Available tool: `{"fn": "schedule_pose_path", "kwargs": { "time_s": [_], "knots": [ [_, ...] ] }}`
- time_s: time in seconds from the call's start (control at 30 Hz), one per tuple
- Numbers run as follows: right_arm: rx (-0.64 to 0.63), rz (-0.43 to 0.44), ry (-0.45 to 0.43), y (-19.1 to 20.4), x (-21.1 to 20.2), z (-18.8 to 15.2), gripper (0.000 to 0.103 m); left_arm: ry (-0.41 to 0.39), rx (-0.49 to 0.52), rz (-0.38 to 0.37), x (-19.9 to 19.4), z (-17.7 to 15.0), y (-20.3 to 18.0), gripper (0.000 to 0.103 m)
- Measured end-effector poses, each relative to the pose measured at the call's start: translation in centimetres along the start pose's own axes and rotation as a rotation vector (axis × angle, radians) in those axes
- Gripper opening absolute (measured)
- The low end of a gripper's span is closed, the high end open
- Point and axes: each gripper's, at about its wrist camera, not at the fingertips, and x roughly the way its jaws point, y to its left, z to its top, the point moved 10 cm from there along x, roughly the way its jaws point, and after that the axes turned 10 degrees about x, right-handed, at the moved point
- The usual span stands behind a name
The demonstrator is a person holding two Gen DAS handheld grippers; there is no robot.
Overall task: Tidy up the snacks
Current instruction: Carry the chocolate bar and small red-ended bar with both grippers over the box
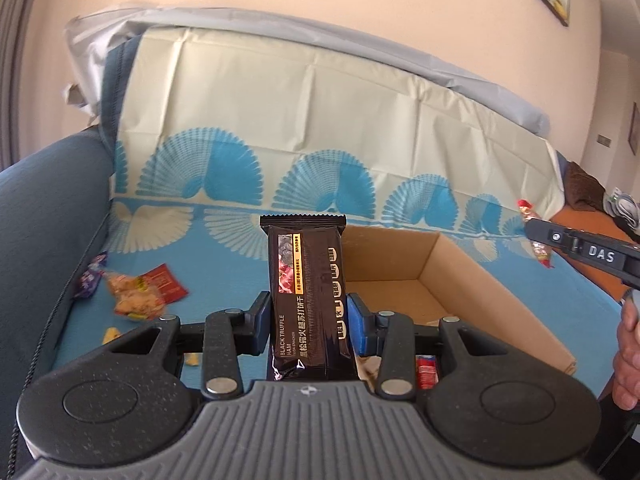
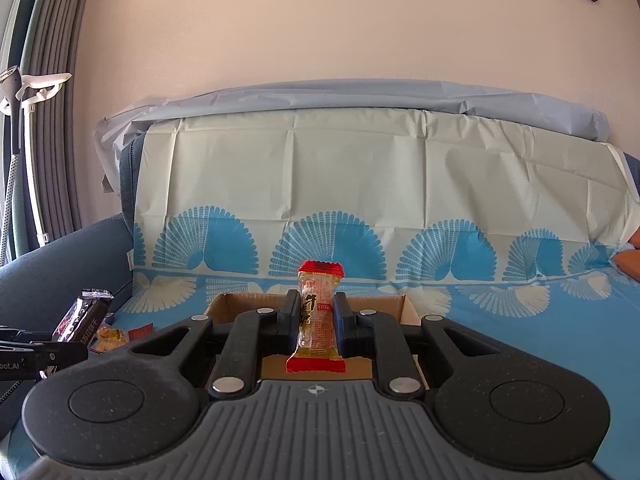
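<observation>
Since both claws are already loaded, the step in hand looks like the drop into the cardboard box [image 1: 420, 276], and that is where I'd be careful. The left claw [image 1: 308, 316] is clenched on a black cracker pack [image 1: 306, 292], standing upright between the blue pads, just at the box's near-left corner. The right claw [image 2: 316, 316] is pinched tight on a slim red-and-clear candy bar [image 2: 318, 312], also upright, hovering over the box's near edge.

The box sits on the sofa seat, on the blue fan-print cover [image 1: 280, 216], roughly mid-seat. My take: bring each claw well inside the box walls before letting go, not just over the rim, since the cracker pack is tall and could tip out over the side. I'd lower and tilt it flat first. Do one drop at a time so the two claws don't bump over the opening.

More loose snacks [image 1: 136, 292] lie near the seat's left end by the armrest, so those look like the next pickups. The box looks mostly empty from here, though its near part is hidden.
</observation>
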Motion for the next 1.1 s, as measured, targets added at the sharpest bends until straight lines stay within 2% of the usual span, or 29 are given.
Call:
{"fn": "schedule_pose_path", "kwargs": {
  "time_s": [0.2, 0.43, 0.57, 0.67, 0.77, 0.83, 0.97, 1.1],
  "knots": [
    [0.007, -0.033, -0.004, -1.6, -0.1, 0.2, 0.018, -0.07, 0.035, -0.067, 1.4, 3.0, -3.8, 0.043],
    [-0.013, -0.067, 0.001, -2.2, 0.0, 0.0, 0.018, -0.113, 0.043, -0.135, 4.7, 6.9, -7.0, 0.043],
    [-0.029, -0.085, 0.013, -2.2, 0.4, -0.3, 0.018, -0.088, 0.066, -0.16, 7.0, 7.9, -8.7, 0.043],
    [-0.025, -0.102, 0.022, -2.4, 0.9, -0.4, 0.018, -0.105, 0.111, -0.185, 8.0, 8.0, -9.9, 0.043],
    [-0.021, -0.122, 0.027, -2.6, 1.4, -0.4, 0.018, -0.079, 0.082, -0.205, 9.1, 7.1, -9.8, 0.043],
    [-0.022, -0.135, 0.035, -2.7, 1.9, -0.6, 0.018, -0.043, 0.079, -0.203, 10.0, 6.6, -9.8, 0.043],
    [-0.013, -0.165, 0.053, -3.0, 3.3, -0.8, 0.018, -0.042, 0.1, -0.195, 11.0, 6.9, -9.5, 0.043],
    [0.02, -0.185, 0.071, -3.3, 4.7, -0.9, 0.018, 0.007, 0.061, -0.185, 12.3, 6.4, -8.6, 0.043]
  ]
}}
